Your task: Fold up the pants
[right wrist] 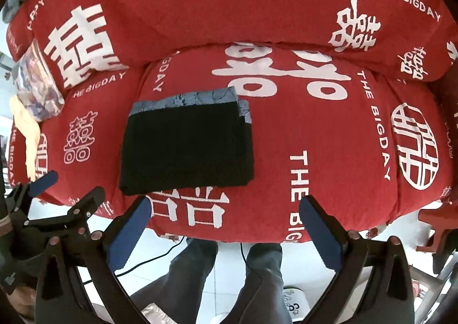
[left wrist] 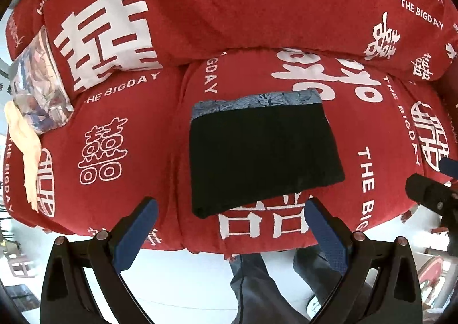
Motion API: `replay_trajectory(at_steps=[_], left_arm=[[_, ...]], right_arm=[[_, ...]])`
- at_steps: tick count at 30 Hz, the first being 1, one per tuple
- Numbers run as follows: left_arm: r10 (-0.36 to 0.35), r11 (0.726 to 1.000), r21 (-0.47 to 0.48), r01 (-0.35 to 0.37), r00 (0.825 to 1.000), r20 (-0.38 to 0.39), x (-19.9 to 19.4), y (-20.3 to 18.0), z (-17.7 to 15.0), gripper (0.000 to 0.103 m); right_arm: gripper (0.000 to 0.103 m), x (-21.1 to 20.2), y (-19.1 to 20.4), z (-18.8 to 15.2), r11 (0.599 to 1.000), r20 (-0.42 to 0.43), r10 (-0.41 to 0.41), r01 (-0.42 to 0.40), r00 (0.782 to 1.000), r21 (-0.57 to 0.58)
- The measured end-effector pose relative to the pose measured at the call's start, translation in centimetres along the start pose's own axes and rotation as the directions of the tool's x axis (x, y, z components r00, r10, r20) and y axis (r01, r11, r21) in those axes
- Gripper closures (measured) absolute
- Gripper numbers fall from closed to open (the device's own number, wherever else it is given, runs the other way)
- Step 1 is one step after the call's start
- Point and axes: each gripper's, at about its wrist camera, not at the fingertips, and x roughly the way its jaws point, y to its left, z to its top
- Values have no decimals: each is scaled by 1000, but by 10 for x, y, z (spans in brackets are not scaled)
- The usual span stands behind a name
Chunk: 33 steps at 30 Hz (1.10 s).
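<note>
Neatly folded, the black pants lie as a flat rectangle on the red sofa's seat cushion, a blue patterned band along their far edge. Both the left gripper and right gripper hover near the cushion's front edge, fingers spread, holding nothing.
</note>
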Motion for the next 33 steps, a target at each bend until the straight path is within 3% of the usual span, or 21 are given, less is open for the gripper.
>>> replay_trajectory(at_steps=[33], left_arm=[[36,999,-31,-36,999,5,-2,12,-7,1]], right_arm=[[0,10,8,0,999,-23,-33,32,999,-25]])
